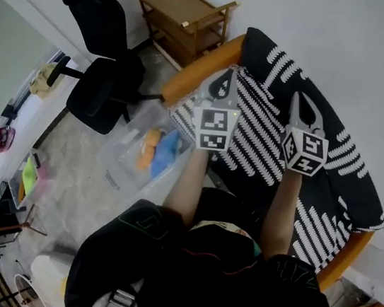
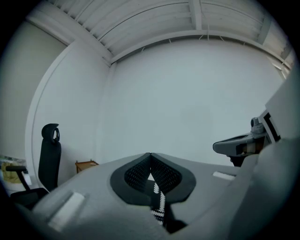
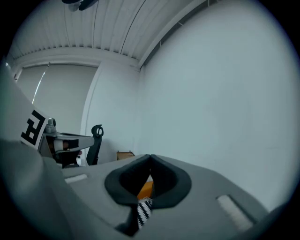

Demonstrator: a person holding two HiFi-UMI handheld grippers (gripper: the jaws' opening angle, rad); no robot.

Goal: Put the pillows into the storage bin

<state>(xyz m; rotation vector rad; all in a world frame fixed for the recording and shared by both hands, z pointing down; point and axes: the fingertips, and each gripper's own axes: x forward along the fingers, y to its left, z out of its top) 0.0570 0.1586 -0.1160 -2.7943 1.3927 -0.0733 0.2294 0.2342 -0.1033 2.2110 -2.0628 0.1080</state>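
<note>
While clamped at two spots on its near side, sprawls across the orange padded armchair: the big black pillow with white dashed stripes. Long axis running from the armchair's left arm off to the right in the head view, well past both tools.

Left gripper: pads pressed together at the tips, a strip of the striped cloth caught in the slit below them. Right gripper: likewise, tips touching, striped cloth in the slit, orange upholstery behind. Judged a pinch on a fold in each. Cannot tell whether lifted clear of the seat or only gathered.

To the left and lower, on the floor just beside the armchair: the clear plastic storage bin, open-topped, already holding something orange and something blue. Nearer to the left gripper, so likely a swing leftward and down, left end leading. Probably too long for the bin as it lies; calls for folding or stuffing. Black office chair close behind the bin, worth avoiding.
</note>
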